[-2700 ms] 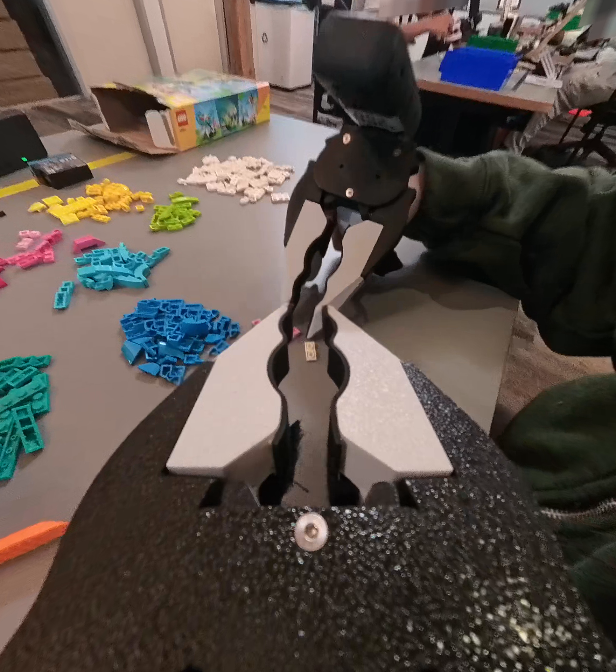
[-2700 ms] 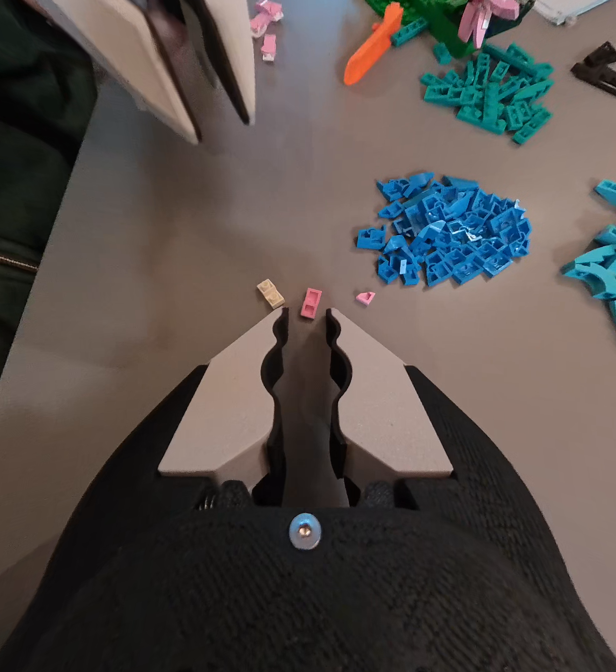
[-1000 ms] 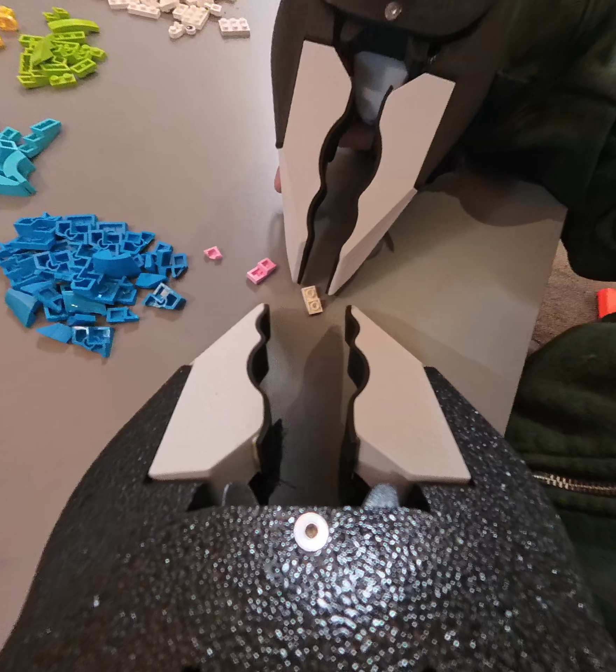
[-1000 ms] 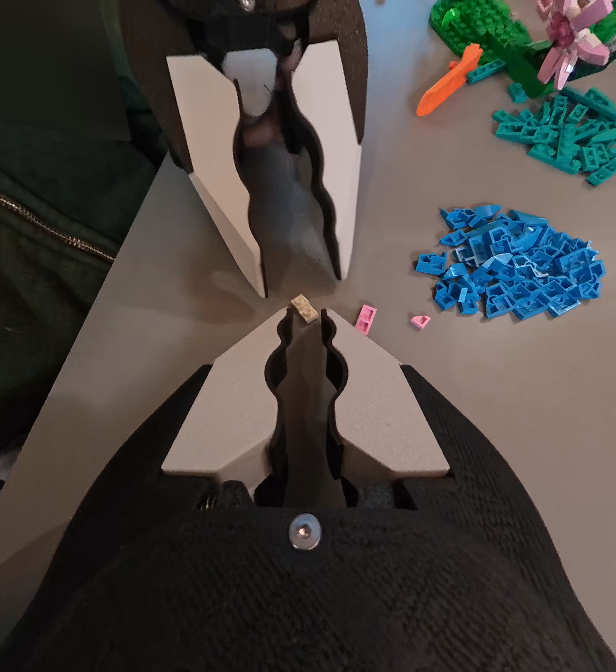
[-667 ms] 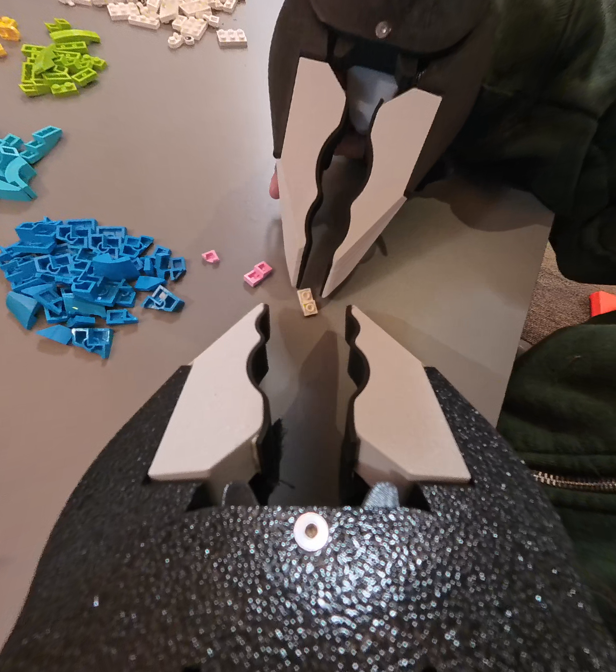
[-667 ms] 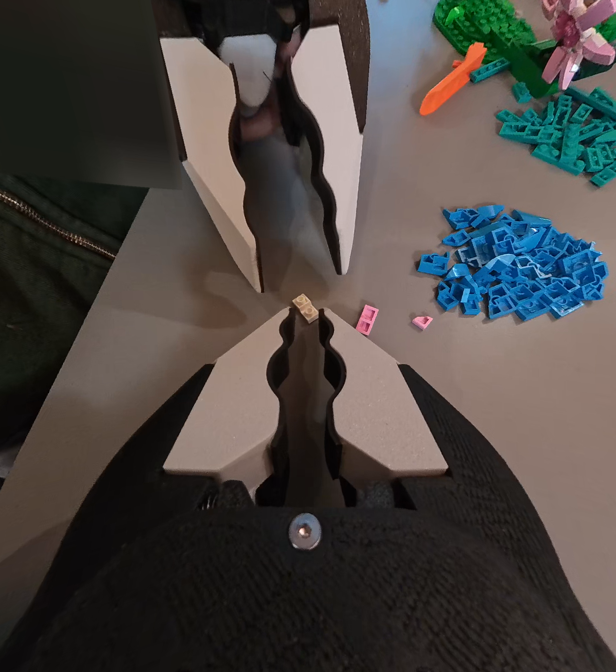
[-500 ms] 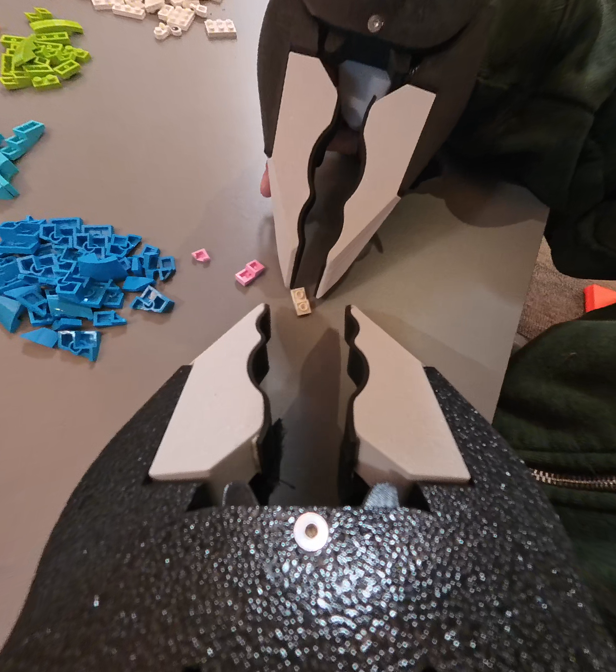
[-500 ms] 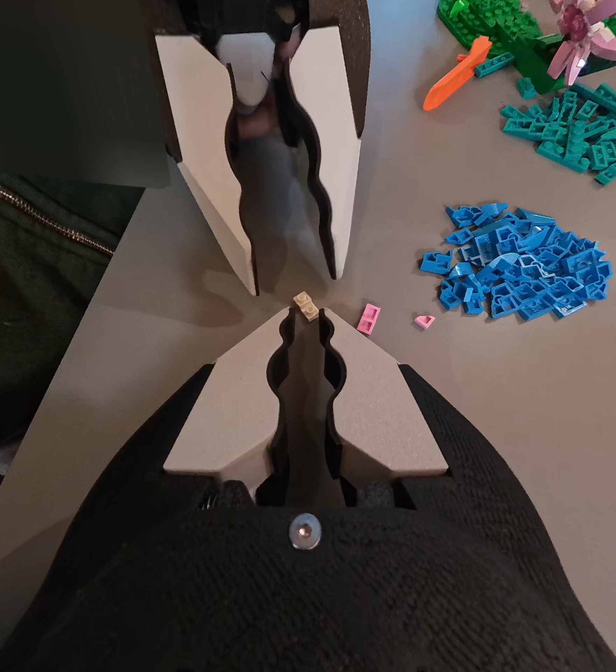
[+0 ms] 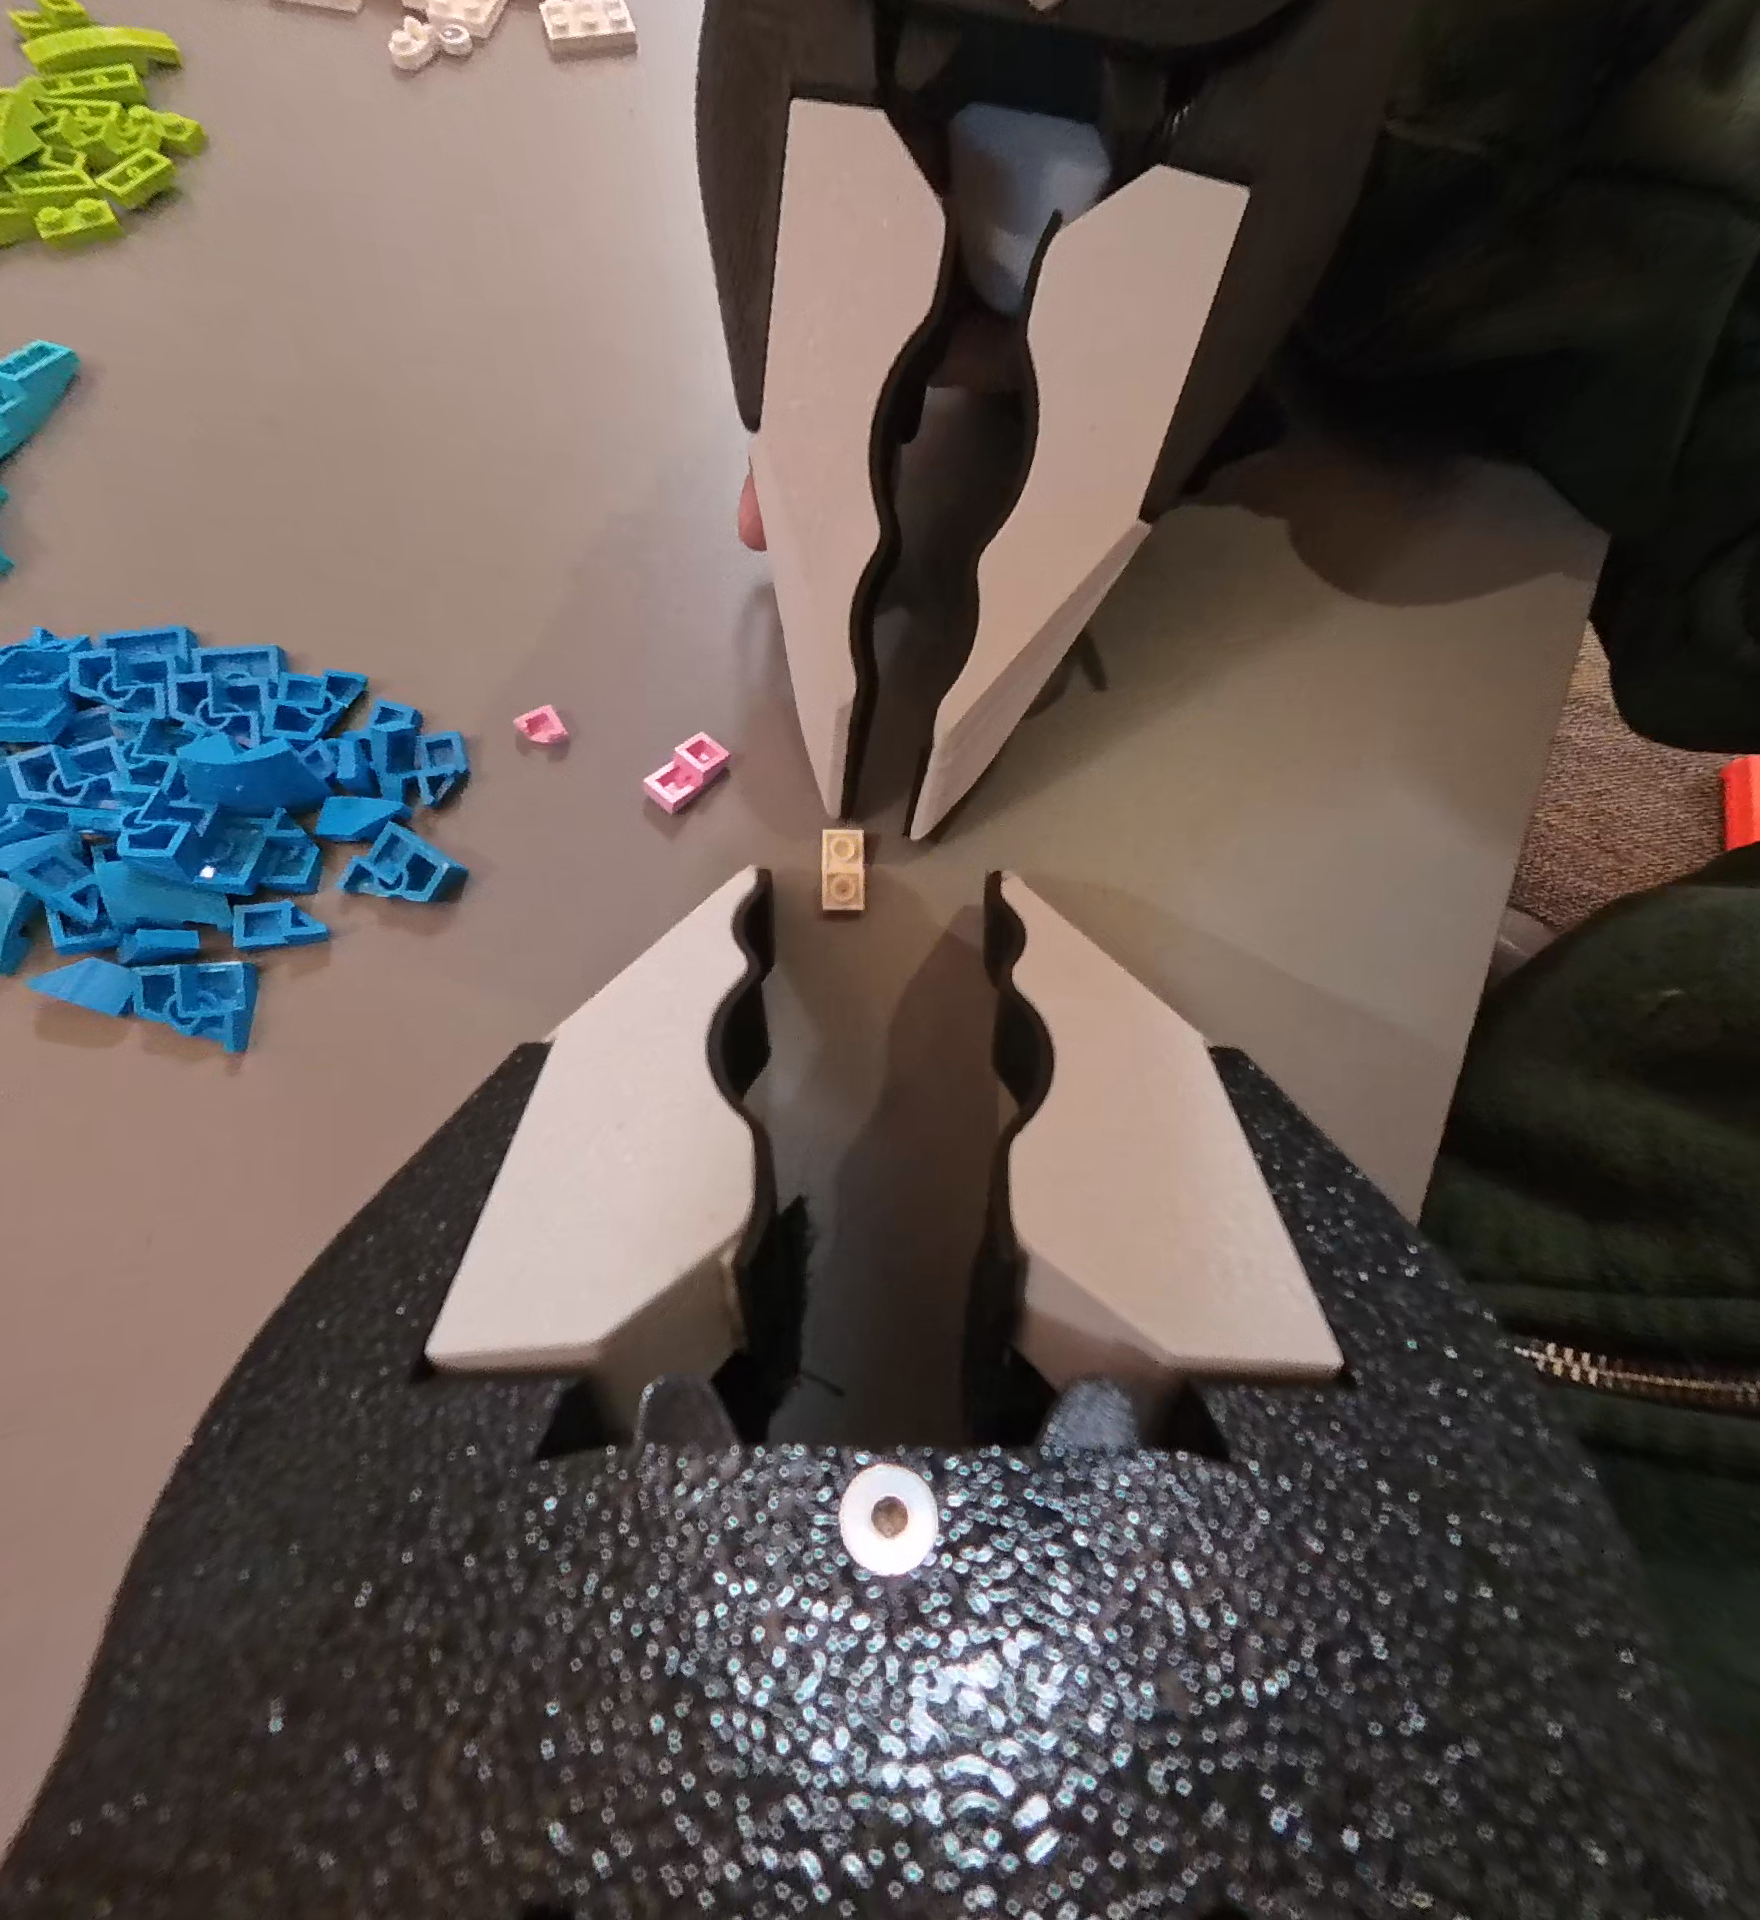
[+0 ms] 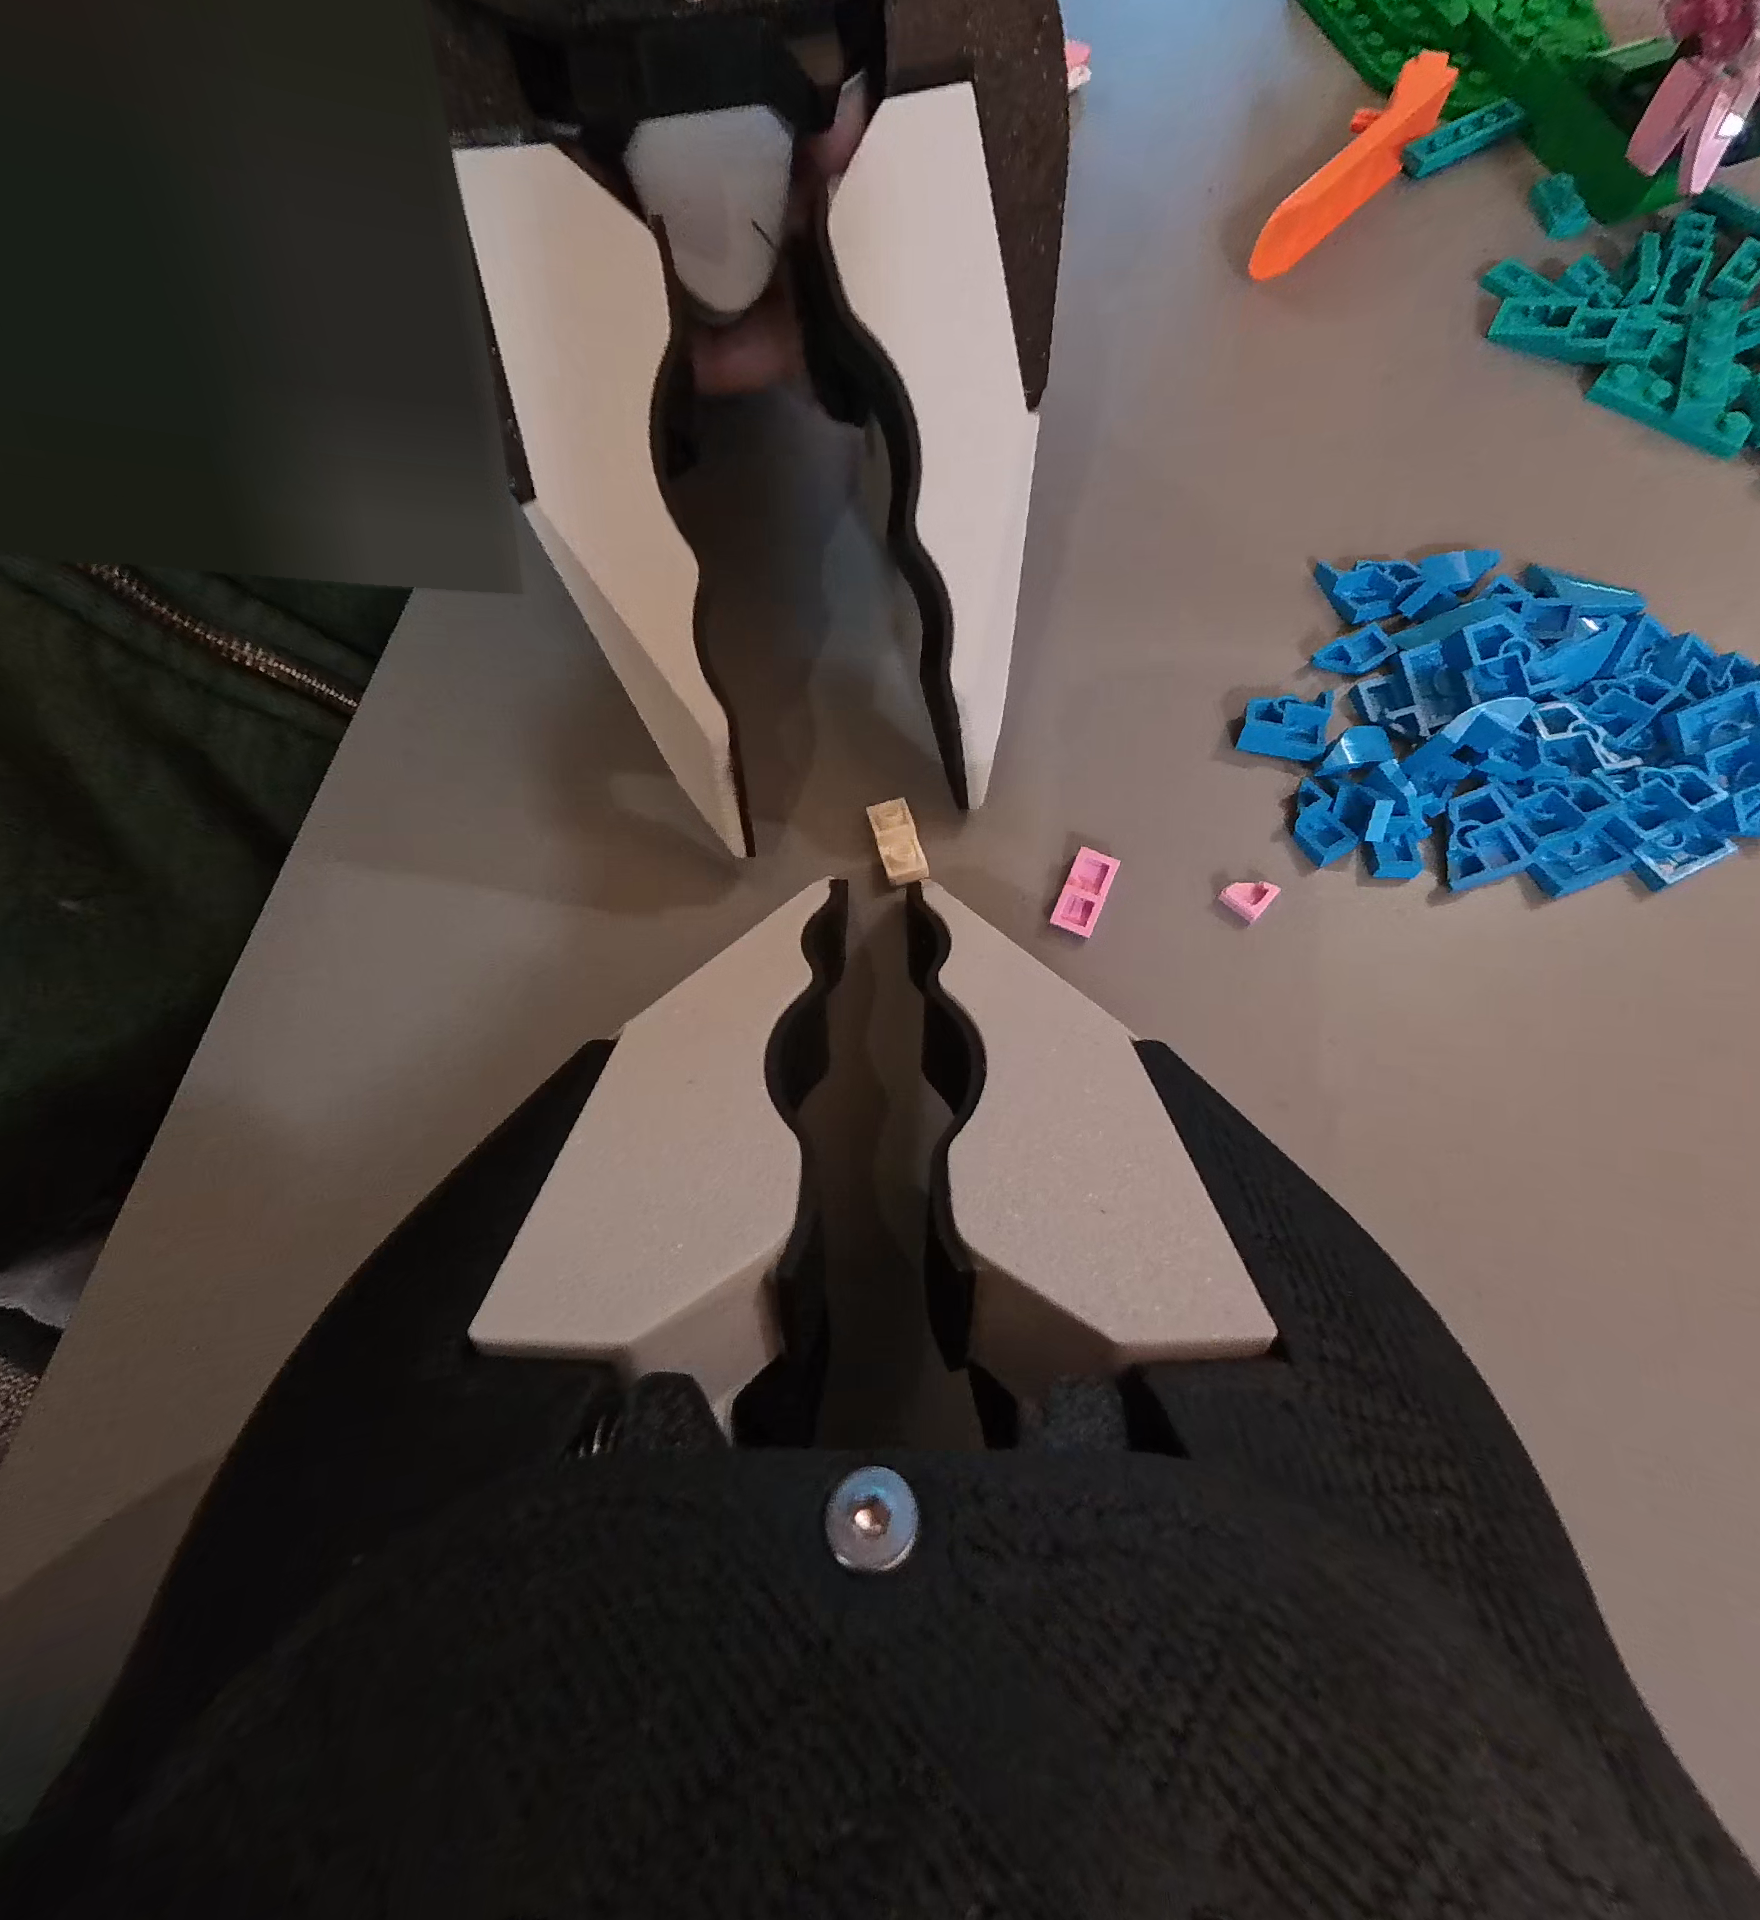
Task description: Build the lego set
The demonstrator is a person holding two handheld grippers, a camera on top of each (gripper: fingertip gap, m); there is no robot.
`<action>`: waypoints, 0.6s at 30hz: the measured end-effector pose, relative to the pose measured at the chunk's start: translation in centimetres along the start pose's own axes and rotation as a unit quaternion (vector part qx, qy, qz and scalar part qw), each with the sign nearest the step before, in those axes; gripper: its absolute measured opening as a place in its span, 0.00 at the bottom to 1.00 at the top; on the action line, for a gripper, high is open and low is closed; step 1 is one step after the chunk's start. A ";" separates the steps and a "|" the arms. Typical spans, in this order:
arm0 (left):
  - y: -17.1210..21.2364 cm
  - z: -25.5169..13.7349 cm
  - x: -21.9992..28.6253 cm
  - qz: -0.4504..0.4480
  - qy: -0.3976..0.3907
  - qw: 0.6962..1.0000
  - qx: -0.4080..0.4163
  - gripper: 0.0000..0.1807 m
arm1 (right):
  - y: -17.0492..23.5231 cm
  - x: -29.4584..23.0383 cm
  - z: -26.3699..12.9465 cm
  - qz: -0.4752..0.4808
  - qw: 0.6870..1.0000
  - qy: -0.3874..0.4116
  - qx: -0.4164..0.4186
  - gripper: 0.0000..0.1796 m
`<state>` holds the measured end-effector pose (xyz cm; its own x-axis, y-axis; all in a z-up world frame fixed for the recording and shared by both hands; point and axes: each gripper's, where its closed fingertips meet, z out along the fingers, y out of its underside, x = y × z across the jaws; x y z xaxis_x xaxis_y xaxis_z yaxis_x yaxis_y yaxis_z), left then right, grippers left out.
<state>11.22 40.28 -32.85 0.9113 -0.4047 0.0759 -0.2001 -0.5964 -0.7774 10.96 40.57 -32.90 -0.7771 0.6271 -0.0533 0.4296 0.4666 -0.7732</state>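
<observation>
Grey desk [image 9: 440,416]: a tan plate [image 9: 843,873] is flanked by both tip sets, ungripped; left hand-held gripper [image 9: 876,894] is spread wide, right hand-held gripper [image 10: 876,894] narrowly parted.

Left claw [image 9: 876,883]: low, angled down at the table [image 9: 440,416], jaws spread wide, nothing between them. Right claw [image 10: 876,888]: same low pitch, jaws nearly together with a narrow slot at the tips, not clamped on anything. The 2 claws face each other tip to tip, almost meeting, no contact. Right claw's tips [image 9: 881,826] sit just off the table surface. Dark green sleeve [image 9: 1582,312] behind the right claw; a fingertip [image 9: 751,514] shows at its side.
</observation>
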 end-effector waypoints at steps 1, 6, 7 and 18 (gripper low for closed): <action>0.0 0.0 0.0 -0.001 0.000 1.000 -0.001 0.21 | 0.0 0.1 0.0 0.000 1.000 0.002 0.001 0.05; 0.2 -0.2 -0.1 -0.005 0.001 1.000 -0.005 0.21 | -0.2 0.4 0.0 -0.010 1.000 0.017 0.003 0.05; 0.2 -0.1 -0.2 -0.002 -0.001 1.000 -0.007 0.21 | -0.2 0.4 0.1 -0.014 1.000 0.019 0.003 0.06; 0.2 -0.5 -2.4 0.052 -0.076 0.995 -0.023 0.17 | -1.2 -1.4 0.8 -0.030 0.999 -0.024 0.013 0.06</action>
<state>8.86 40.78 -32.87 0.9280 -0.3584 -0.1016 -0.3091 -0.5886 -0.7470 11.22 38.64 -32.42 -0.8225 0.5676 -0.0365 0.3706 0.4861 -0.7915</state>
